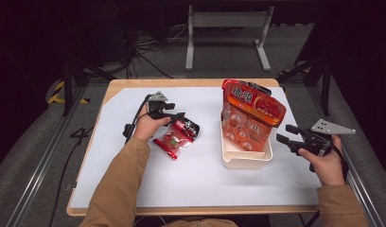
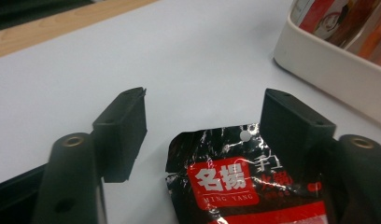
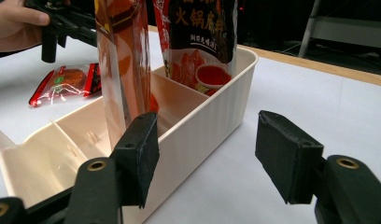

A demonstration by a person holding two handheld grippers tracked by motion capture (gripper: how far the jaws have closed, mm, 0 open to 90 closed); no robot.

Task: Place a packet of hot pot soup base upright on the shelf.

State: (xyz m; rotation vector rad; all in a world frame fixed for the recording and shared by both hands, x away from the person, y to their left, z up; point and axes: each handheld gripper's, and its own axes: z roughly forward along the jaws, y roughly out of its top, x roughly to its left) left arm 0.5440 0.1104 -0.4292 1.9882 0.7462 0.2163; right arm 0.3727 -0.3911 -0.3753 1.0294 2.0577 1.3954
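Note:
A small black and red snack packet (image 1: pixel 177 137) lies flat on the white mat, left of centre. My left gripper (image 1: pixel 176 119) is low over its black top end (image 2: pixel 235 177), jaws open. The packet lies between them, close against one jaw and apart from the other. A cream divided bin (image 1: pixel 245 163) stands right of centre, holding a tall orange-red bag (image 1: pixel 252 111) and a second red bag (image 3: pixel 202 37) upright. My right gripper (image 1: pixel 283 135) hovers just right of the bin, open, with nothing gripped; the bin's wall (image 3: pixel 216 107) is close before its jaws (image 3: pixel 207 140).
A white mat (image 1: pixel 196 184) covers the wooden table (image 1: pixel 191 209), with bare mat in front and at the back left. Part of the bin's compartments (image 3: pixel 53 144) hold nothing. A grey metal stand (image 1: pixel 226 28) and floor cables (image 1: pixel 144 52) lie beyond the far edge.

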